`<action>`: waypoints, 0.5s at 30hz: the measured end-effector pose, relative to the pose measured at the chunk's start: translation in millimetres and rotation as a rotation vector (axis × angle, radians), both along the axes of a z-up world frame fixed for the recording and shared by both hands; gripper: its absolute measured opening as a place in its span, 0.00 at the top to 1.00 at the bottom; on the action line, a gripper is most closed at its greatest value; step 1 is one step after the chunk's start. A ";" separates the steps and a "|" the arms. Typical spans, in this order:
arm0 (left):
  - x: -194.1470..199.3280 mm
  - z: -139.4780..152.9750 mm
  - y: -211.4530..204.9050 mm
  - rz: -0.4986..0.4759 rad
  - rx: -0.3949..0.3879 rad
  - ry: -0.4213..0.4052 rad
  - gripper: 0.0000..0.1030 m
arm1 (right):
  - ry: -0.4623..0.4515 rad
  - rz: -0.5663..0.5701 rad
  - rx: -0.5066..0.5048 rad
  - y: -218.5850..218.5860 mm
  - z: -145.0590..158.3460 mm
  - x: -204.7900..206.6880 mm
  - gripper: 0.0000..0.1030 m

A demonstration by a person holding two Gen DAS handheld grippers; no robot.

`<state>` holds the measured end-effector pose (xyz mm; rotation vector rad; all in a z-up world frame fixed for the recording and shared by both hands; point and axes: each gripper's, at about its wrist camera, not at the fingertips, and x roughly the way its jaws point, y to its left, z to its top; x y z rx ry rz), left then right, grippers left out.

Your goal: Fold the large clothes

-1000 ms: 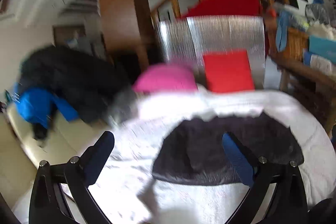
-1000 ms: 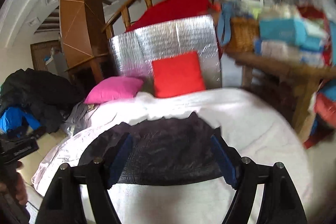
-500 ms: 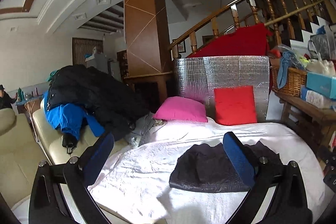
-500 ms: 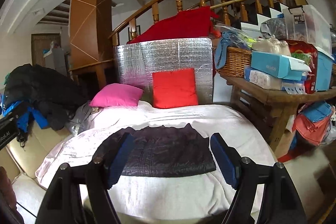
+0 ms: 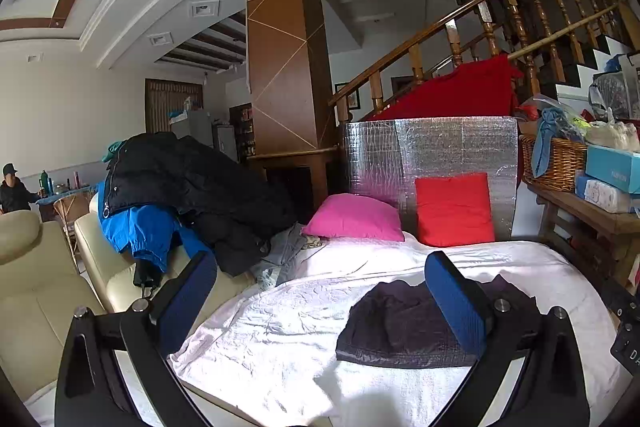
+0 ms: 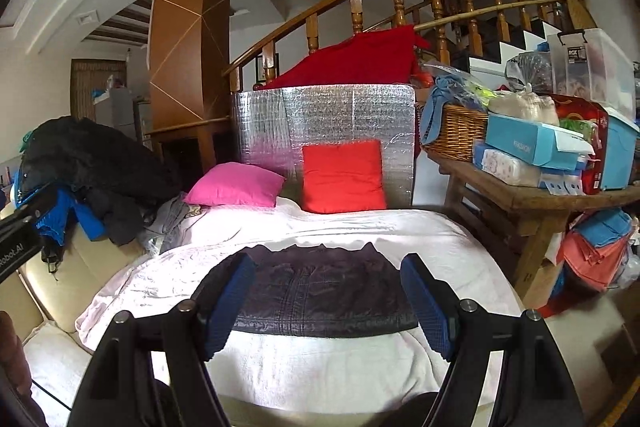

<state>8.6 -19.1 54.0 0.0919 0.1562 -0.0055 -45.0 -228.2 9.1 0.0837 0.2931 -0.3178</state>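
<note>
A white blanket (image 6: 360,227) covers the bed before me, with a pink pillow (image 6: 236,185) and a red cushion (image 6: 342,175) at its far end. The folded dark garment (image 6: 320,291) lies flat mid-blanket. My left gripper (image 5: 320,303) and right gripper (image 6: 328,303) both gape wide, empty.

left tongs (image 5: 320,297): black frame with two angled arms, each tipped by a blue ribbed pad (image 5: 456,301)
left tongs screws: round silver heads sat on the arm joints, two to each side
right tongs (image 6: 328,301): same black frame, with blue pads (image 6: 426,307) of fine knobbly texture
right tongs screws: silver heads at the joints, paired on both sides
marking: white lettering ending "obot.AI" showed on a black body at the left edge of the right wrist view, with a blue part above it
</note>
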 end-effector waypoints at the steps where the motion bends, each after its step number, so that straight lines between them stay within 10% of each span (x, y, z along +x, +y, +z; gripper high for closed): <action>1: -0.3 -0.2 -0.2 0.000 0.003 -0.001 0.00 | 0.000 0.000 -0.001 0.3 -0.3 -0.2 0.23; 15: -3.6 0.5 -0.9 -0.010 -0.005 0.000 0.00 | 0.001 -0.024 0.013 -5.5 0.0 -3.4 0.23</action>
